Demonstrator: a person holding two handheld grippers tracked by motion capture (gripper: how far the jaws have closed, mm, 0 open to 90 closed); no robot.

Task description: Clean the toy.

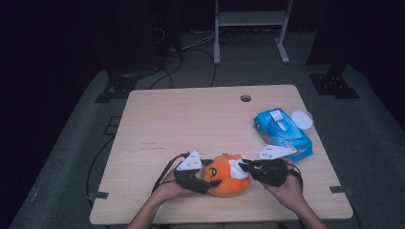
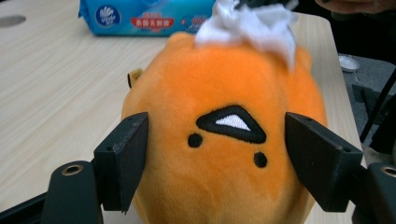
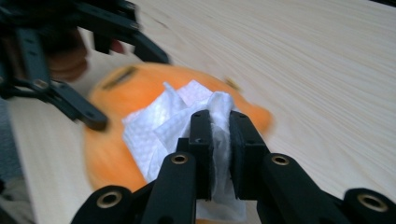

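orange plush (image 1: 224,179) sits near the front edge of the table (image 1: 191,119), between the two grippers. high view: the left gripper (image 1: 210,180) lies against the plush's left side, jaws reaching around it. the right gripper (image 1: 244,167) meets the plush from the right, with a white wipe (image 1: 237,169) at its jaw tips, pressed on the plush's upper right. a blue pack (image 1: 282,133) lies beyond the right gripper, near the table's right edge, with a white lid (image 1: 302,119) just beside its far end.

left gripper view: the plush (image 2: 224,154) stands between the jaws, its stitched face turned toward the camera. the left gripper (image 2: 217,154) has both pads (image 2: 126,158) flush against the plush's flanks; the fabric bulges between them, so the jaws grip the plush at about mid width. the wipe (image 2: 252,25) rests on top of the plush, beyond the jaws. the pack (image 2: 147,18) lies farther off, past the plush.

right gripper view: the right gripper (image 3: 221,140) has its jaws nearly together, clamped on a fold of the wipe (image 3: 168,126). the rest of the wipe spreads from the jaw tips across the plush (image 3: 112,140), touching it. the left gripper (image 3: 100,79) shows beyond the plush, blurred, one jaw on each side of it.
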